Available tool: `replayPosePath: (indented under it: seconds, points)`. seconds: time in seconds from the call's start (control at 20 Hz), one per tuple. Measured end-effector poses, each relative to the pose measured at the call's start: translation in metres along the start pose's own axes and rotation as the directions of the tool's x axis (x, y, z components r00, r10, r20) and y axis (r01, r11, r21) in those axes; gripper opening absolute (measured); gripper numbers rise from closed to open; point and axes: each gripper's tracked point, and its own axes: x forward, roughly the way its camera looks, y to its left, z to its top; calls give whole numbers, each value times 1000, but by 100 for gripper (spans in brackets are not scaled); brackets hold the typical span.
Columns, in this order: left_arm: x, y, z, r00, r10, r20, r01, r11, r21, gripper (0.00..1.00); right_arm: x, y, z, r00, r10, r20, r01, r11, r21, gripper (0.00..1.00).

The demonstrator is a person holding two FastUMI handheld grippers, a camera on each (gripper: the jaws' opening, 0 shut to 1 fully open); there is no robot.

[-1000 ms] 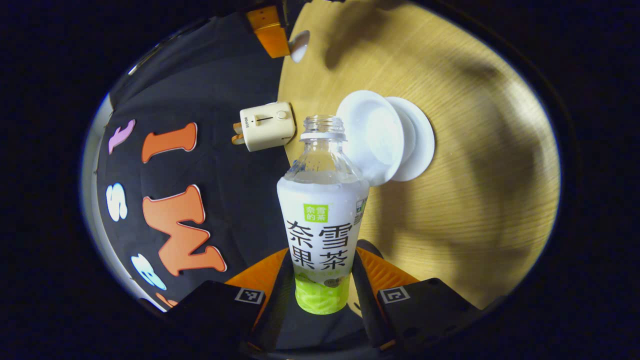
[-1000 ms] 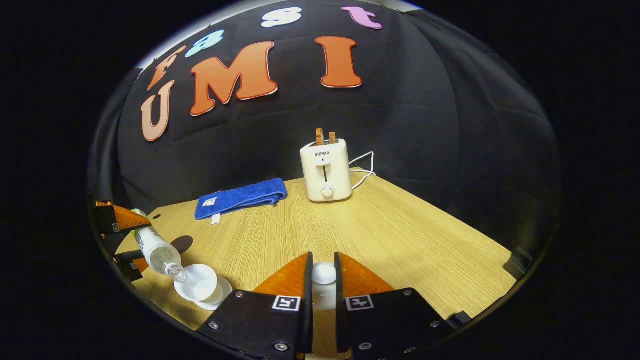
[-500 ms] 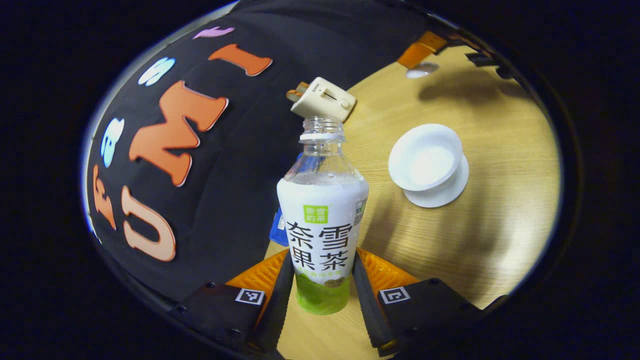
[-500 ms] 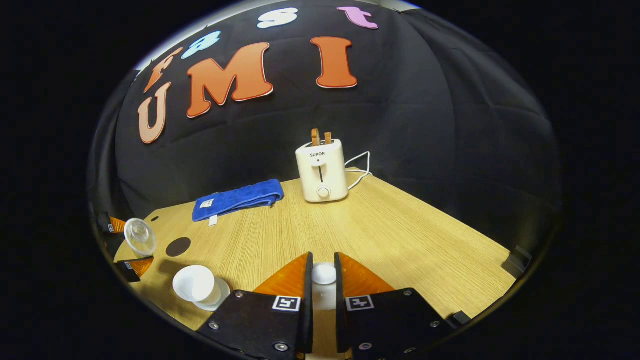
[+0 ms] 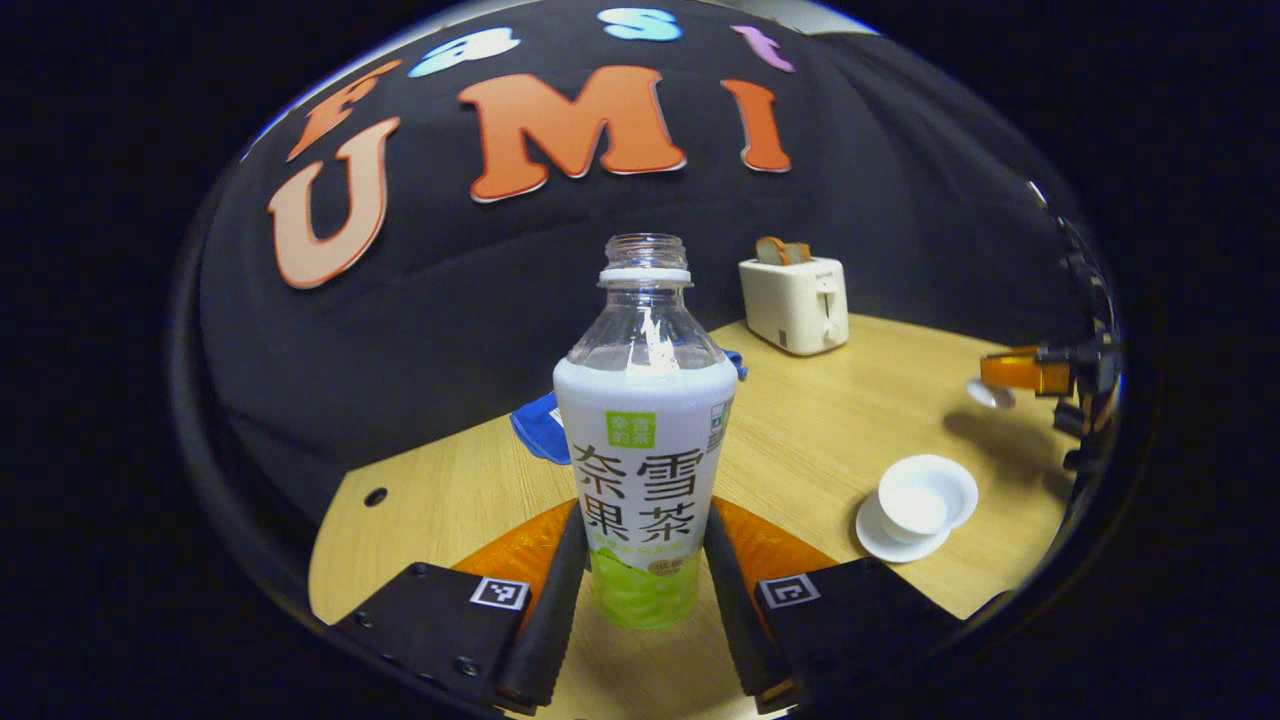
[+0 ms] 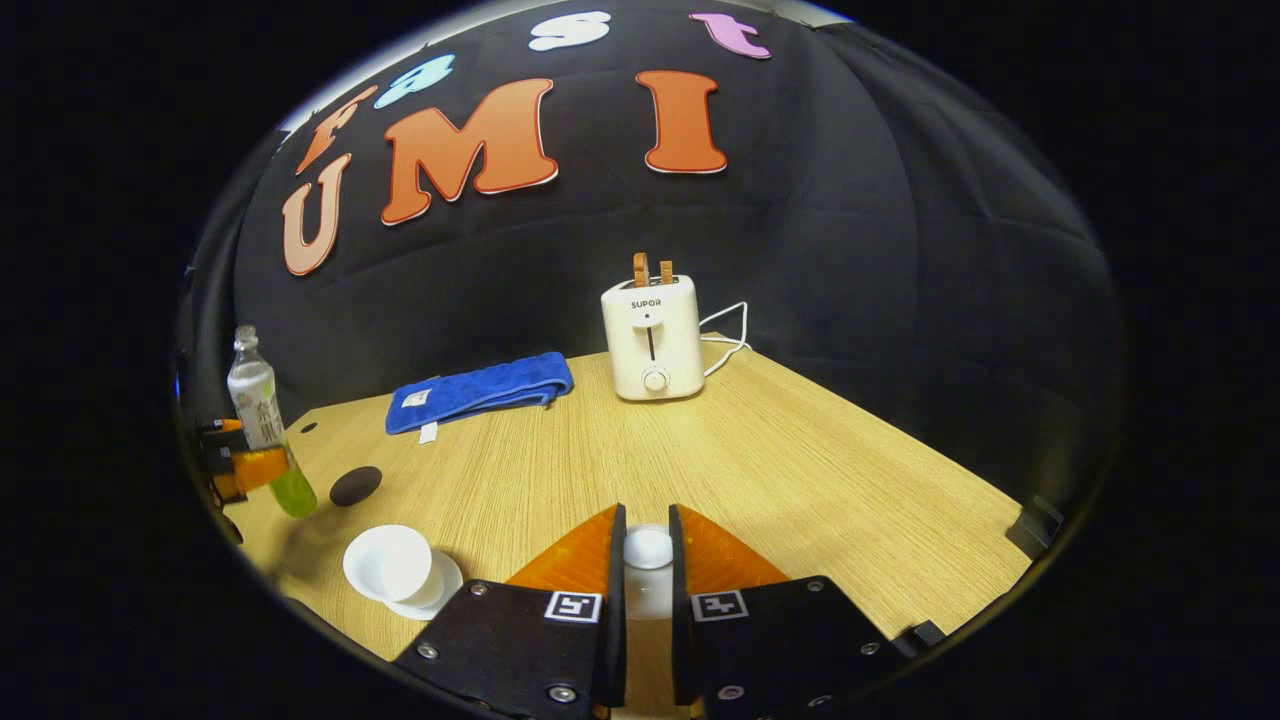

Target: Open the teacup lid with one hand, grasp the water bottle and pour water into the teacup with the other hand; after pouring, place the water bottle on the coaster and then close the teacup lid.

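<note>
The left gripper held the water bottle clamped between both fingers. A second earlier the bottle lay tipped with its open mouth over the teacup; it now stood upright and well clear of the cup, which sat uncovered on its saucer near the tabletop's front edge. Pouring therefore appeared finished. In the right gripper view the bottle hung just beside the dark coaster, near the tabletop's left edge, not yet set down. The right gripper remained closed on the teacup lid, unmoved throughout. Judged next step: lowering the bottle onto the coaster, then replacing the lid.
</note>
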Motion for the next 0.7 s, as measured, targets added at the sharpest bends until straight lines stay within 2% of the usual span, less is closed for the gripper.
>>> replayPosePath:
  seconds: [0.2, 0.35, 0.45, 0.7]
  points:
    - [29, 39, 12, 994, 57, 88, -41, 983, -180, 67, 4, 1, -5, 1000, 0, -16, 0, 1000, -7, 18]
    - [42, 46, 9, 993, 36, 113, -4, 962, -273, 67, 8, -1, -8, 1000, -9, -25, 9, 1000, -8, 19]
    - [47, 52, 1, 995, 50, 88, -24, 962, -272, 68, 10, -3, -11, 999, -15, -34, 15, 1000, -13, 18]
    - [75, 44, -16, 999, 28, 20, -22, 962, -272, 69, 12, -1, -16, 999, -16, -50, 14, 1000, -28, 19]
